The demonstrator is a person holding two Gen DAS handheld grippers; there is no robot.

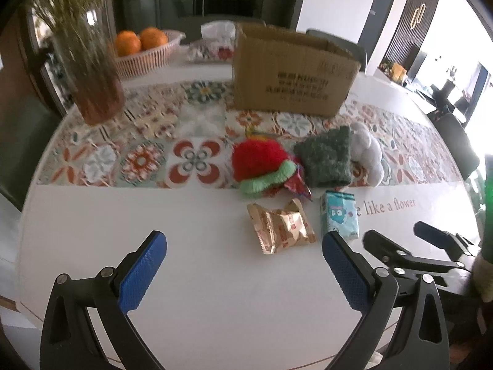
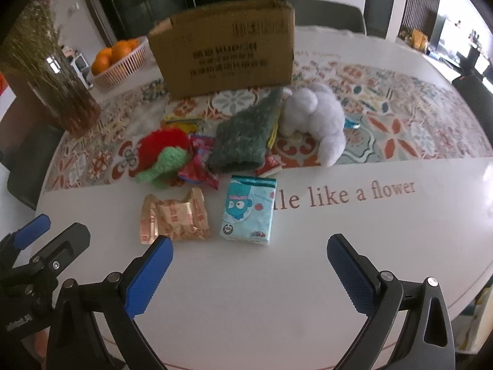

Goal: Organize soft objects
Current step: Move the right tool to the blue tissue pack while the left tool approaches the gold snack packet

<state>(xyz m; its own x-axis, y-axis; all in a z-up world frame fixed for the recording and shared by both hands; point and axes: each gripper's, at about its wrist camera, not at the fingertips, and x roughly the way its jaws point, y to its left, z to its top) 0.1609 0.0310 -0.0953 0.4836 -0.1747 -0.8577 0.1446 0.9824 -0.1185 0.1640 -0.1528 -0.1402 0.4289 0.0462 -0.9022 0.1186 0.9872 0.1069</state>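
1. Several soft things sit clustered ahead of you on the counter [image 2: 308, 262]: a red and green knitted toy [image 2: 161, 155], a dark green knitted piece [image 2: 243, 137] and a white plush animal [image 2: 317, 117].
2. You cannot read the plush animal's face; in the left wrist view most of it [image 1: 368, 149] is cut off behind the dark green knitted piece [image 1: 325, 157].
3. The dark green piece runs lengthwise away from you, its far end tilted toward the cardboard box [image 2: 225, 58].
4. Crinkled red wrappers [image 2: 197, 166] poke out between the knitted toy and the green piece; what lies beneath is hidden.
5. Nearer you lie a gold snack packet [image 2: 174, 220] and a light blue tissue pack [image 2: 248, 211], side by side and apart, the pack's long axis pointing toward the green piece.
6. Your right gripper [image 2: 249, 274] hovers over bare counter with its jaws spread wide, holding nothing; one blue pad [image 2: 148, 277] overlaps the gold packet's near edge in the view.
7. Your left gripper [image 1: 243, 271] is likewise released and empty, beside the right one [image 1: 400, 240].
8. Further out stand a basket of oranges [image 2: 120, 58] and a vase of dried stems [image 2: 52, 74], both blurred.
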